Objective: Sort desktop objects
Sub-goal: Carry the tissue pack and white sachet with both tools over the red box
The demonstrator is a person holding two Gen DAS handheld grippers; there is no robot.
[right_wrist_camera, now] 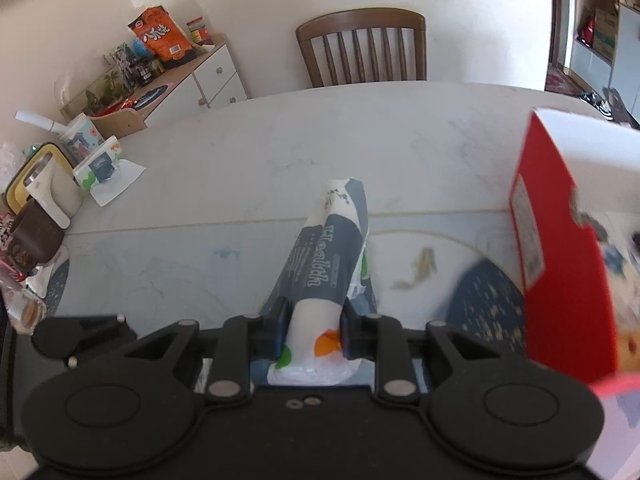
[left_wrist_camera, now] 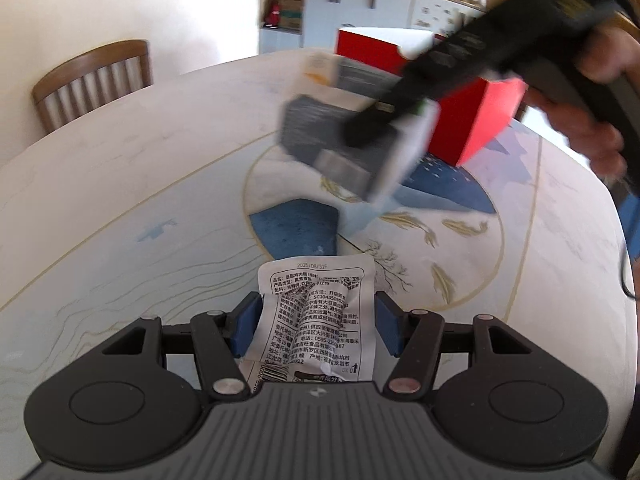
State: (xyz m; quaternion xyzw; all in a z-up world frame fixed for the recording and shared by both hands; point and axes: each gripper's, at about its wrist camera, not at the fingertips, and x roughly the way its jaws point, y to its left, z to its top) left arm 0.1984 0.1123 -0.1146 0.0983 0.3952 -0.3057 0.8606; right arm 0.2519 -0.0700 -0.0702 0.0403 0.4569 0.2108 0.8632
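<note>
Above table (left_wrist_camera: 120, 184) we hold both: left gripper (left_wrist_camera: 316, 320) clamps snack packet (left_wrist_camera: 316, 312); right gripper (right_wrist_camera: 314, 330) clamps tissue pack (right_wrist_camera: 324, 264), long axis forward, red box (right_wrist_camera: 560, 280) just right.

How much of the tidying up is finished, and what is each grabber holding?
Nothing looks clearly sorted yet. In hand: the left gripper is shut on a crinkled white food sachet with black print, and the right gripper is shut on a soft blue-and-white tissue pack, lifted off the pale round table beside the tall red cardboard box. Still left: placing both, plus the clutter at the table's left edge.
</note>
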